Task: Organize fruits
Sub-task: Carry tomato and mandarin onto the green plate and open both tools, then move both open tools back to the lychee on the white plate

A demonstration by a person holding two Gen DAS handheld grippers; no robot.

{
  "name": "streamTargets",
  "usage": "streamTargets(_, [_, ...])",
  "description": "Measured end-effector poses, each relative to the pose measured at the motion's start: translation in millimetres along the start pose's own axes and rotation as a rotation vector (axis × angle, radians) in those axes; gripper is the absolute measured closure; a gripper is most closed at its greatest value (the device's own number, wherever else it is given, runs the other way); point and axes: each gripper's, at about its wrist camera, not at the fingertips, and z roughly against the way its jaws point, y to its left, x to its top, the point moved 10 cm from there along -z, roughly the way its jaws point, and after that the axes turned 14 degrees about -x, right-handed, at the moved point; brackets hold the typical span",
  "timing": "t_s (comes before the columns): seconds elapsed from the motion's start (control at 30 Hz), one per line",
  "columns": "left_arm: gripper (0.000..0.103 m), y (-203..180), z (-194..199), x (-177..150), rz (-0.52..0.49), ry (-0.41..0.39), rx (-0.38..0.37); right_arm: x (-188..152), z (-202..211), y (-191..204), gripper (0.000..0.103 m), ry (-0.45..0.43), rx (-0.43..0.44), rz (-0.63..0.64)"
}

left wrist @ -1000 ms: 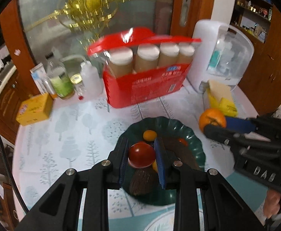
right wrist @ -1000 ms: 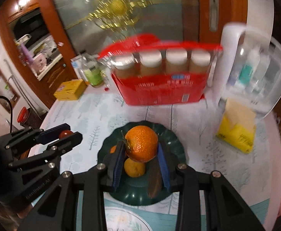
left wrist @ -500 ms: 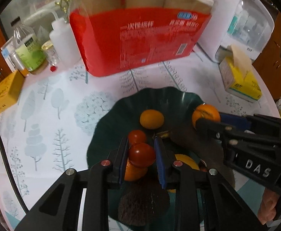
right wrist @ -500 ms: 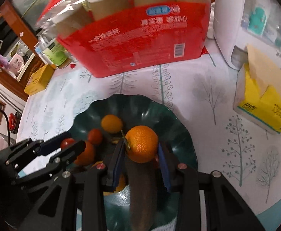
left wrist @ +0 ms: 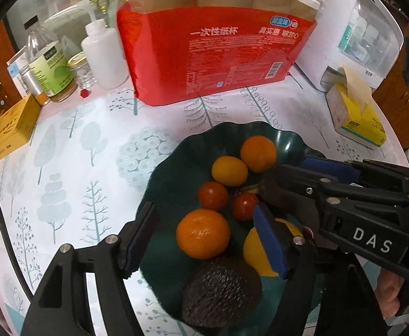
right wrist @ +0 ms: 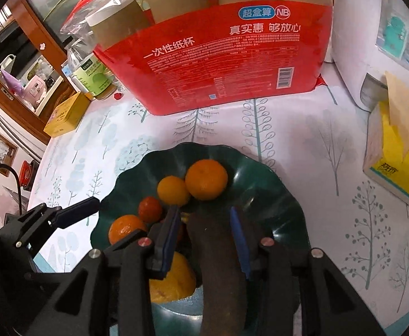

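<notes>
A dark green scalloped plate [left wrist: 170, 168] [right wrist: 274, 184] holds several fruits: two oranges [left wrist: 203, 233] [left wrist: 258, 154], a small yellow citrus [left wrist: 229, 170], two red tomatoes [left wrist: 213, 196] [left wrist: 245, 205], a yellow fruit [left wrist: 256, 254] and a dark avocado [left wrist: 221, 294]. My left gripper [left wrist: 204, 240] is open and empty, straddling the near orange. My right gripper [right wrist: 204, 235] is open and empty above a dark brown banana [right wrist: 218, 266]; the far orange [right wrist: 206, 179] lies just beyond its tips.
A red pack of paper cups [left wrist: 215, 53] stands behind the plate. Bottles and jars [left wrist: 50, 67] and a yellow box [left wrist: 11, 128] are at the back left. A yellow tissue box [left wrist: 355, 117] and a white appliance [left wrist: 358, 28] are at the right.
Both grippers came down to the plate and opened. The left let go of a tomato and the right let go of an orange; both fruits now lie on the plate.
</notes>
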Motion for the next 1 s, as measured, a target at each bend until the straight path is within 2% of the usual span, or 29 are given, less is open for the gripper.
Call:
streamTargets(0.27, [0.024, -1.4, 35.5, -3.7, 0.022, -0.030, 0.024, -7.6, 32.1, -0.9, 0.065, -0.034, 0.000, 0.004])
streamTargets(0.5, [0.021, -16.2, 80.1, -13.1, 0.035, -0.059, 0.029, -20.3, 83.5, 1.6, 0.065, -0.099, 0.000, 0.018])
streamTargets(0.73, [0.020, -35.4, 127.7, -35.1, 0.054, -0.102, 0.021, -54.4, 141.2, 10.7, 0.065, -0.154, 0.043, 0.031])
streamTargets(1.0, [0.018, -45.2, 170.4, -81.0, 0.082, -0.143, 0.045, -101.9, 186.5, 21.5, 0.063, -0.193, 0.084, 0.050])
